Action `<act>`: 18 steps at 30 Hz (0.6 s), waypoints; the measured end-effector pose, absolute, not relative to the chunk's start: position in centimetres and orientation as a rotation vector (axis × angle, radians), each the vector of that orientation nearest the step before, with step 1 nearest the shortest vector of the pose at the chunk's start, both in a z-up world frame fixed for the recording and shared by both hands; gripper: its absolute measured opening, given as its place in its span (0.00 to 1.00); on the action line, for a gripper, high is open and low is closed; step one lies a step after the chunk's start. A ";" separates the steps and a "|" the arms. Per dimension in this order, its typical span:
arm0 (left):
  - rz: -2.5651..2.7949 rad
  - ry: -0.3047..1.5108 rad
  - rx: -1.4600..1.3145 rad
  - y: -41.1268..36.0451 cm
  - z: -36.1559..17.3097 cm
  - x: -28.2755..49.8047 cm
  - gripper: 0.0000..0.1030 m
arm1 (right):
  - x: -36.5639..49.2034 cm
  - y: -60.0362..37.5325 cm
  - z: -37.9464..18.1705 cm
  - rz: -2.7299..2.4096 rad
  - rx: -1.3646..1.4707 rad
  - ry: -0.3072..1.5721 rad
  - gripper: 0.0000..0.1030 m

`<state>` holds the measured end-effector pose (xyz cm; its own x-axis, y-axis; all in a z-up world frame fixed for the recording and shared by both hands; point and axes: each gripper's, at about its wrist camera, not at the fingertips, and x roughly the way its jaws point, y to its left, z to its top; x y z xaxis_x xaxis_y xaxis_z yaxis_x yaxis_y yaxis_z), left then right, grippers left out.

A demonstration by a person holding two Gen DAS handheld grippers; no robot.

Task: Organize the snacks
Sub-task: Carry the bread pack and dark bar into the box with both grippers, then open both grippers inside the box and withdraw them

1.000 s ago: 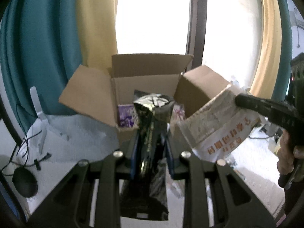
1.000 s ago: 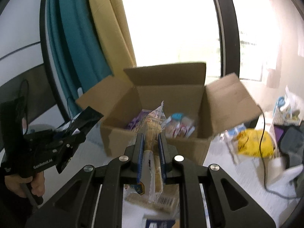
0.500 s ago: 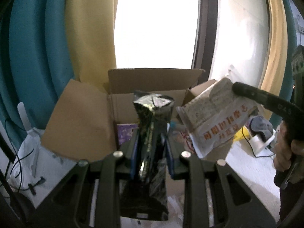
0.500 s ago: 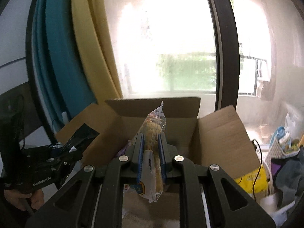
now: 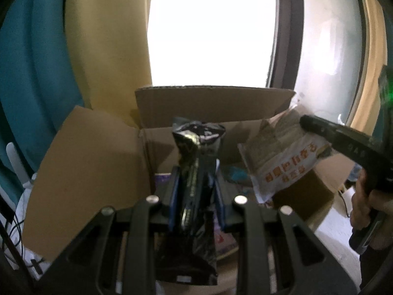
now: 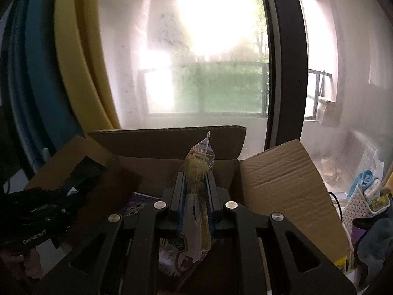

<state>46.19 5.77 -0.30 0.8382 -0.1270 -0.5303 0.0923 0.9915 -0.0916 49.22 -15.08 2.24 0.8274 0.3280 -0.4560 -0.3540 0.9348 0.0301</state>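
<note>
Grippers number two: left gripper (image 5: 196, 184) clamps one black packet (image 5: 196, 169), right gripper (image 6: 195, 191) one clear packet (image 6: 199, 172), above one cardboard box (image 5: 98, 167).

Orange lettering on the white snack packet (image 5: 286, 162), too blurred to read.

I log: teal curtain (image 5: 29, 73), yellow curtain (image 5: 108, 49), window frame (image 6: 285, 73), white perforated basket (image 6: 356, 204).
</note>
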 end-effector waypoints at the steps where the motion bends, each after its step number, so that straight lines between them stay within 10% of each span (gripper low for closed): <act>1: -0.111 0.565 -0.066 5.8 -0.2 46.6 0.25 | 49.8 -14.9 2.0 0.360 -0.053 0.479 0.16; 9: -0.095 0.592 -0.100 5.9 0.1 48.1 0.31 | 52.2 -13.0 1.8 0.348 -0.055 0.510 0.17; 11: -0.091 0.584 -0.116 6.2 0.2 47.8 0.52 | 53.4 -12.6 1.4 0.314 -0.076 0.550 0.30; 14: -0.078 0.570 -0.115 6.4 0.5 47.0 0.75 | 53.3 -12.7 0.7 0.252 -0.103 0.565 0.74; 18: -0.077 0.555 -0.117 6.6 1.1 46.0 0.81 | 52.1 -13.3 0.8 0.243 -0.110 0.568 0.81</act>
